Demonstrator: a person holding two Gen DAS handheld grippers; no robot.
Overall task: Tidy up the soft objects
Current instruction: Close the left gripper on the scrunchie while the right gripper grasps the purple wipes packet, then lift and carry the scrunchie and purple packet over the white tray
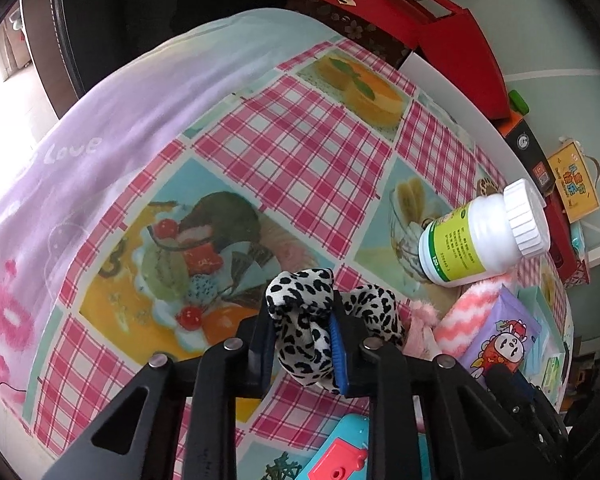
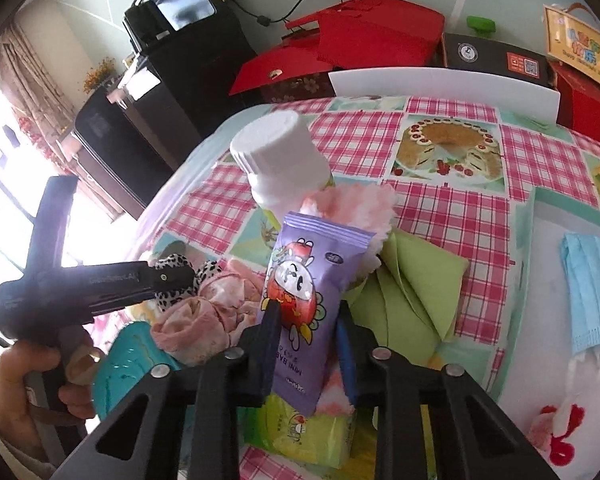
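Through my left wrist view, my left gripper (image 1: 302, 334) is clenched on a black-and-white leopard-print fabric scrunchie (image 1: 300, 320), lifted just above the pink-checked tablecloth surface (image 1: 292, 152). A white plastic bottle with a green label (image 1: 480, 236) lies near its right edge.

Through my right wrist view, my right gripper (image 2: 308, 332) grips a purple cartoon-printed tissue packet (image 2: 308, 300) reading "MINI BAB", beside a folded green cloth (image 2: 412, 292).
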